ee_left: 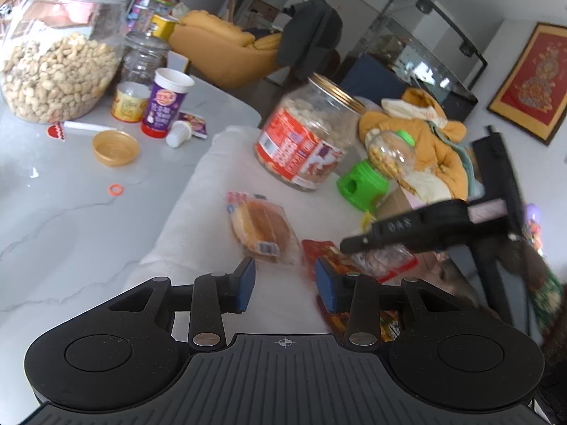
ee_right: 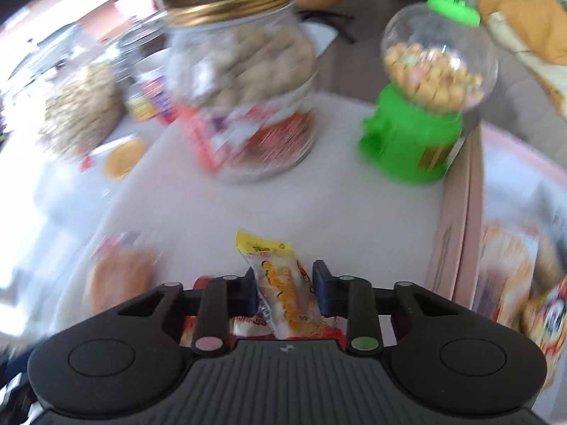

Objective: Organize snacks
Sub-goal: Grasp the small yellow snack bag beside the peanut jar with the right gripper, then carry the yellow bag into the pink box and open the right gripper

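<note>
1. We have the right gripper (ee_right: 285, 292) clamped on a yellow snack packet (ee_right: 280, 283), its pads pressed against both sides of the wrapper; the packet stands up between them, just over a red wrapper (ee_right: 248, 322) lying beneath.
2. Our left gripper (ee_left: 285, 281) hangs part-open with nothing between its blue pads (ee_left: 248, 283), low over the white cloth (ee_left: 198, 212), between a wrapped bun (ee_left: 260, 228) and a red snack pack (ee_left: 326, 251) (the right tool crosses this view as a dark bar).
3. Further out on the cloth stand the gold-lidded jar (ee_right: 244, 81) and the green candy dispenser (ee_right: 428, 92), both upright and apart from each other.
4. At the right edge sits a pink box (ee_right: 457, 233), with bright packs (ee_right: 514, 276) apparently inside it (blur keeps us from telling how many).
5. We judge the sorting partly done: one packet is in hand, but the bun, the red packs and the clutter on the marble table (ee_left: 71, 212) are not yet put away.
6. The box seems the likely destination, though we cannot confirm that.
</note>
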